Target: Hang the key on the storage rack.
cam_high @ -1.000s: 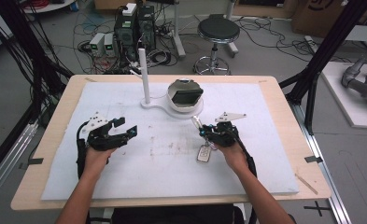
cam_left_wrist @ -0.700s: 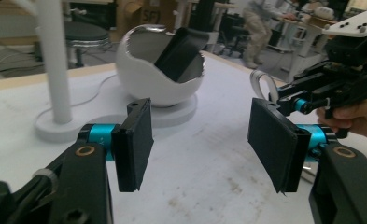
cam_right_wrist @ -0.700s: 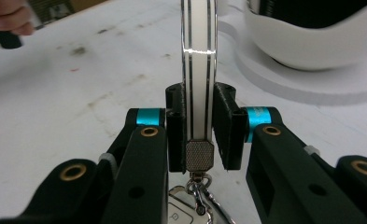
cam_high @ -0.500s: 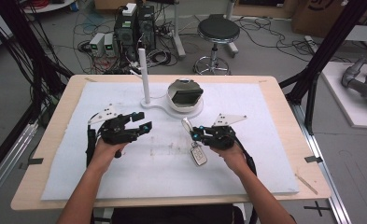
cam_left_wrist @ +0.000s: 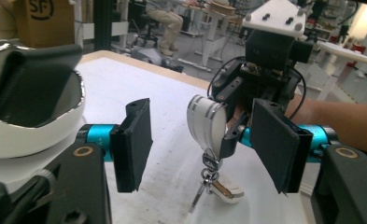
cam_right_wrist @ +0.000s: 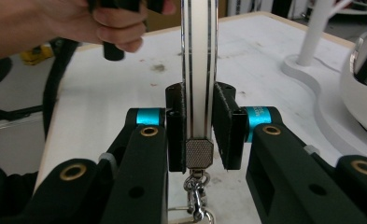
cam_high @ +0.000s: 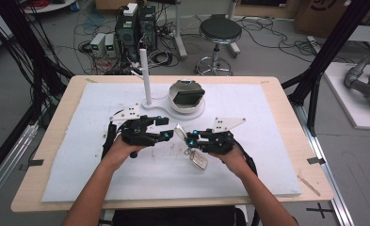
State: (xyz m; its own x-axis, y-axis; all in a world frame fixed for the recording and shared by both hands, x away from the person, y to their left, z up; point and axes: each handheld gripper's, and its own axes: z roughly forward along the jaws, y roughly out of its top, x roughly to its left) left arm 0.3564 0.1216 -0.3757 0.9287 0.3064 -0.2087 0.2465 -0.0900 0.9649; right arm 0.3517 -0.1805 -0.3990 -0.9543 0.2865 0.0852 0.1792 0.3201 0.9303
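High view: the right gripper (cam_high: 188,137) is clamped on a white-and-silver disc (cam_high: 179,132), held on edge just above the mat, with a chain and a key fob (cam_high: 198,160) hanging from it down to the mat. Right gripper view shows both pads (cam_right_wrist: 176,128) pressing the disc's flat faces, the chain link dropping out below. The left gripper (cam_high: 166,128) faces it from the left, jaws open; they have just been closing, and in the left gripper view the disc (cam_left_wrist: 205,127) stands between them without either pad touching it.

Both hands work over a white mat (cam_high: 267,155) on a wooden table (cam_high: 309,183), smudged grey near the middle. Behind the grippers a white base carries a post (cam_high: 146,77) and a bowl-shaped holder (cam_high: 186,96). The mat's right half and near edge lie bare, with open room there. Beyond the table stand a stool (cam_high: 219,33), computer boxes and cables on the floor.

Since the earlier frames the left gripper has come in from the left side of the mat to the disc, while the right one has shifted slightly towards the middle.
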